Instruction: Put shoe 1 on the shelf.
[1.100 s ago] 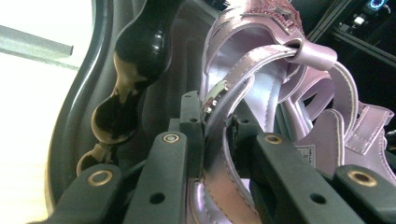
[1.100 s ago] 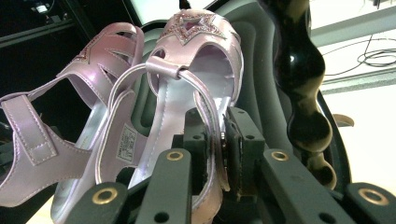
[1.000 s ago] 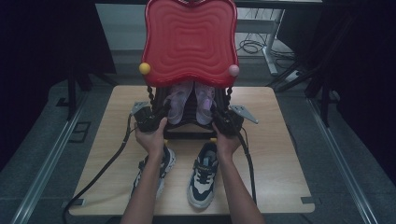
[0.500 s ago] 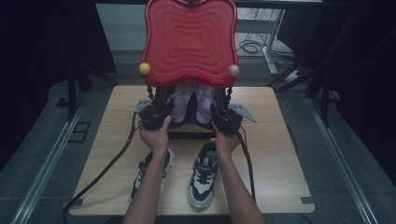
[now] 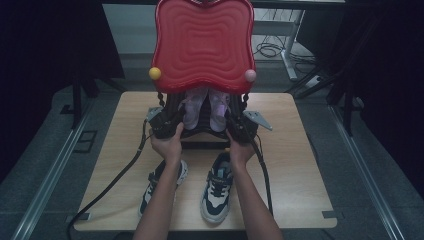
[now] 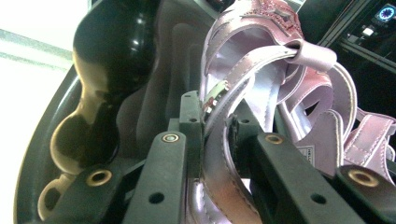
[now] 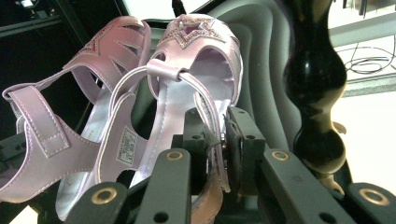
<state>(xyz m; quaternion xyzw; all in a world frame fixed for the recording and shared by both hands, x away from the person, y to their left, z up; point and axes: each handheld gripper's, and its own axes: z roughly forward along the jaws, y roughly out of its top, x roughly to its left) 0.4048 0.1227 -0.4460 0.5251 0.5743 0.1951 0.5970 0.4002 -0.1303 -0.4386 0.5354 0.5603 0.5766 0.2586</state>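
Little changed over last second: my left hand nudged slightly. Left gripper (image 6: 217, 135) clamps strap of left pink sandal (image 6: 261, 60); right gripper (image 7: 216, 135) clamps right pink sandal (image 7: 187, 84). Both sandals on far black rack (image 5: 172, 107), under red tray (image 5: 202, 45). I judge lift-off next.

Both forearms are bare, with no sleeve or glove on them. The left gripper (image 6: 217, 123) and the right gripper (image 7: 217, 128) each have two matte black jaws built of flat bars, dotted with small plain holes and brass-ringed rivets, ending in square black pads. In the high view each gripper body is a dark block topped by a grey three-cornered plate (image 5: 257, 119), and a thick black cable (image 5: 117, 175) trails from it.
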